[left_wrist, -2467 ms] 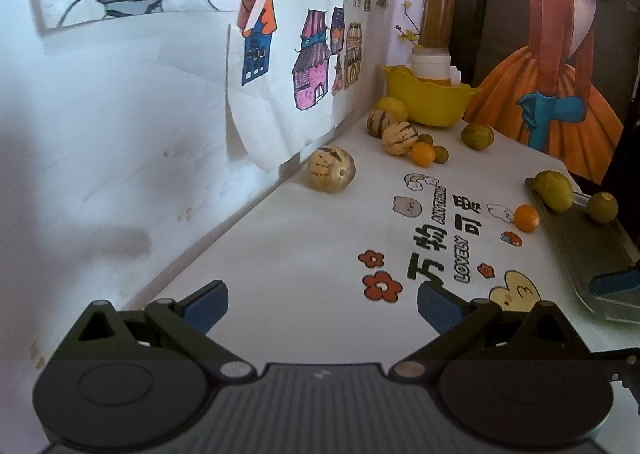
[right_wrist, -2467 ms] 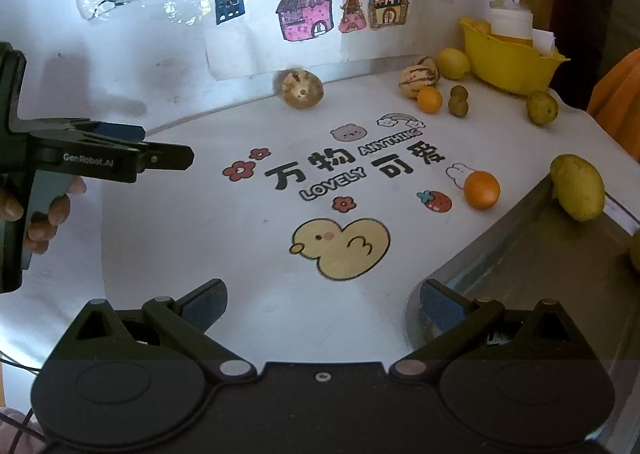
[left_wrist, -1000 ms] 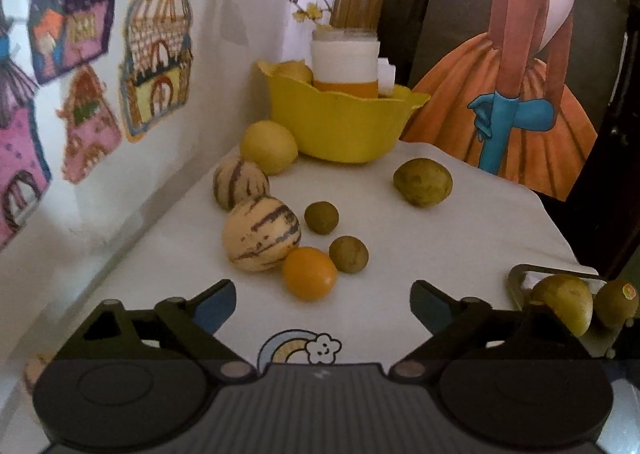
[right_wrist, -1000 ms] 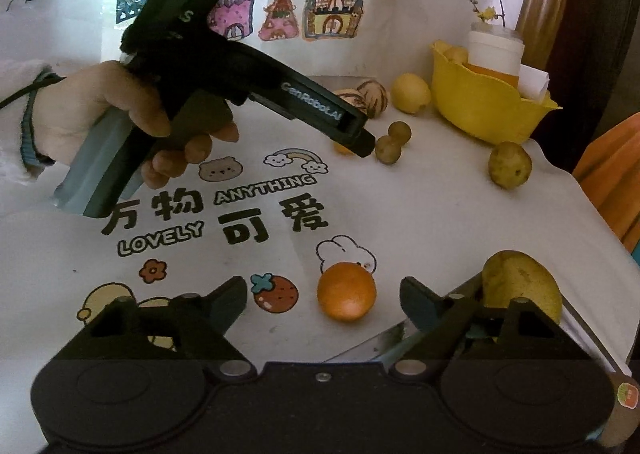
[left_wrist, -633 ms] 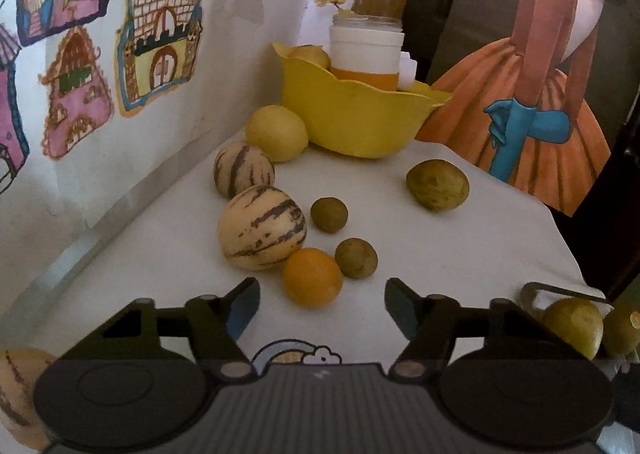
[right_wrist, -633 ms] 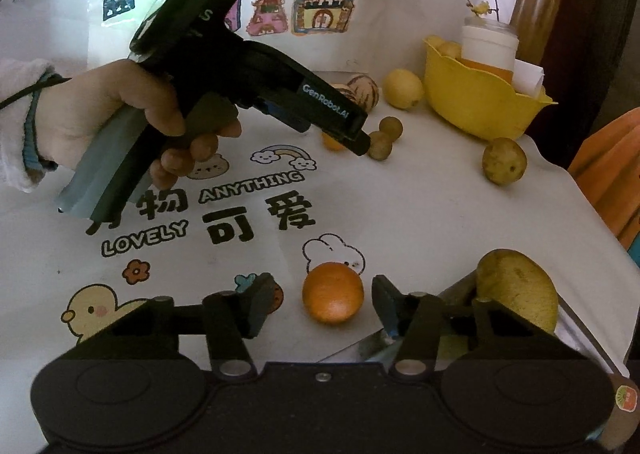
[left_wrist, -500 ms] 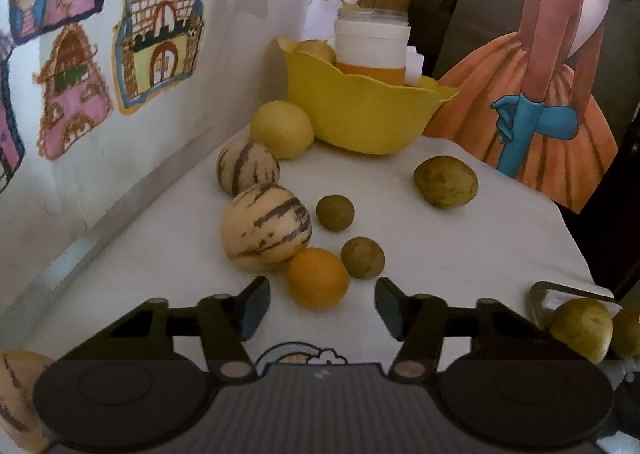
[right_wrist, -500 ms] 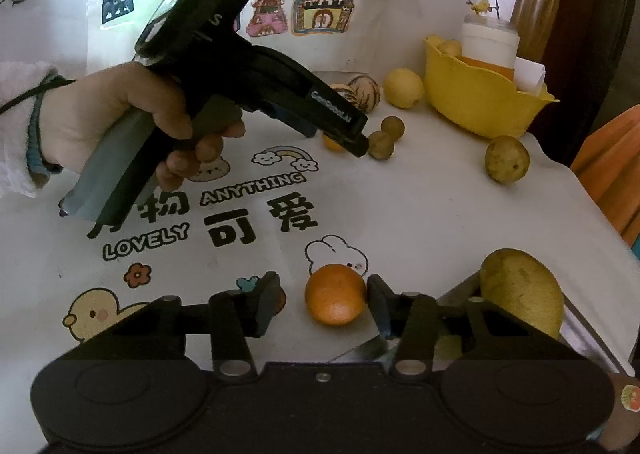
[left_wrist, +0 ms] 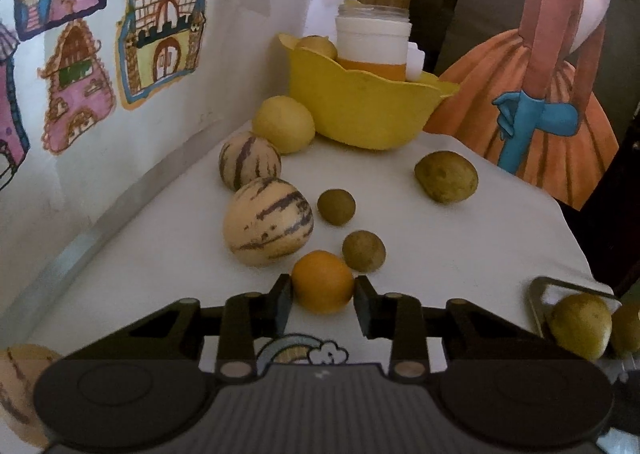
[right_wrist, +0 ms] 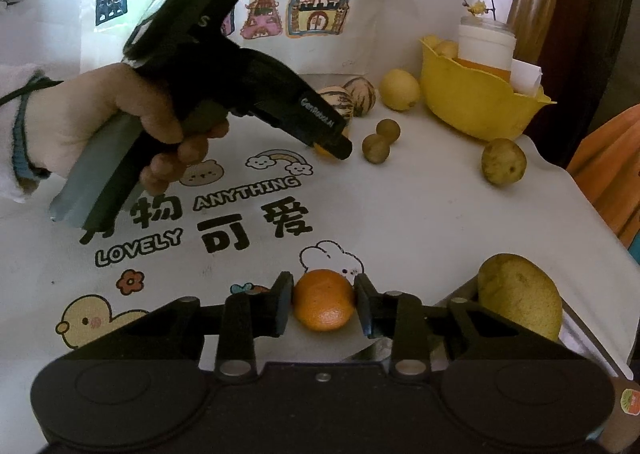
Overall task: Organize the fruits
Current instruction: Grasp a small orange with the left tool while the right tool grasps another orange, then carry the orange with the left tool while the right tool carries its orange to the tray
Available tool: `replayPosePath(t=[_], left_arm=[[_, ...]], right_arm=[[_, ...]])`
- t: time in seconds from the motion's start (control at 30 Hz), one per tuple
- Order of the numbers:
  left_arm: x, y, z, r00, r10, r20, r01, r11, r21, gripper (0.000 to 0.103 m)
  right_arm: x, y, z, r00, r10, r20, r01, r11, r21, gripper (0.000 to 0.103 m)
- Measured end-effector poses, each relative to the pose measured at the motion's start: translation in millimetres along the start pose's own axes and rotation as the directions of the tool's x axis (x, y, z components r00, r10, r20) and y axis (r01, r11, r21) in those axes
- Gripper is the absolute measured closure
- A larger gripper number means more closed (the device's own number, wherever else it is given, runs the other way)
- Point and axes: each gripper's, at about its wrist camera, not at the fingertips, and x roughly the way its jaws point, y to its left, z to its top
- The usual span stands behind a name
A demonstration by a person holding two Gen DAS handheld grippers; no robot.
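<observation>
Left gripper (left_wrist: 322, 296) pinches a small orange (left_wrist: 322, 281) between both fingers, low on the white tablecloth (left_wrist: 460, 246); striped melon (left_wrist: 268, 221) and a brown round fruit (left_wrist: 363, 251) just behind it. Right gripper (right_wrist: 323, 304) likewise clamps a second orange (right_wrist: 324, 305) on the printed cloth, beside the metal tray (right_wrist: 584, 334) edge holding a dull yellow-green fruit (right_wrist: 519, 296). Only the right wrist view shows the left hand (right_wrist: 92, 122) gripping the tool's handle. Yellow scalloped bowl (left_wrist: 360, 110), smooth plastic, stands at the back.
</observation>
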Motion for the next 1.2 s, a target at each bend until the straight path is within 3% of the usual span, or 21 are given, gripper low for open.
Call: replayPosePath(t=[0.53,0.73,1.2], left_arm=[[-39.4,-16.7,-31.3,0.998,-0.044,-0.041,0.047,0.995,0.088,0.067],[-55.5,-32.0,-44.9,0.998,-0.055,-0.016,0.056,0.991,0.123,0.067],[-79.5,-80.3,-56.6,0.991,-0.137,-0.004,0.136,0.975,0.174,0.067]], right_arm=[[-17.9,4.0,-0.7,0.998,-0.022,0.060,0.021,1.000,0.016,0.069],[-35.9,5.5,-3.8,0.995,-0.050,0.085,0.048,0.998,0.031,0.069],[-85.2,-19.5,-43.5,0.985,-0.163,0.064,0.154,0.980,0.122,0.069]])
